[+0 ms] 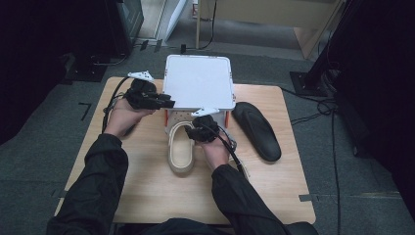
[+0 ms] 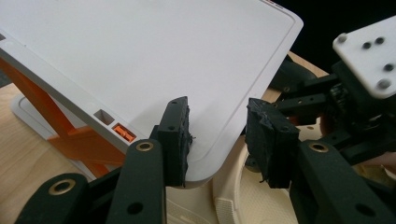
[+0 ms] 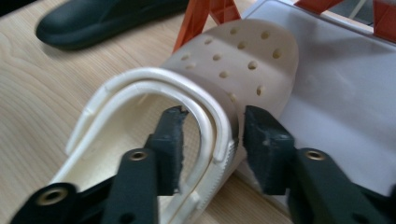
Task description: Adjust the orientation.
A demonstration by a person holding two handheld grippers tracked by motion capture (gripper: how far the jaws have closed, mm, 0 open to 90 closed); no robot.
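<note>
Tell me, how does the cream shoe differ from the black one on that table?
The cream clog is pale with holes in its toe; the black shoe is dark and smooth, as far as shows. The cream clog's toe sits tucked under the white rack, while the black shoe lies in the open beside it. The right gripper straddles the clog's rim; nothing touches the black shoe. Both rest on the wooden table.

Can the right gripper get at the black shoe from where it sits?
Probably yes. The black shoe lies in the open on the table, just right of the right gripper, with nothing between them; the gripper's jaws straddle the cream clog's rim without pressing it.
</note>
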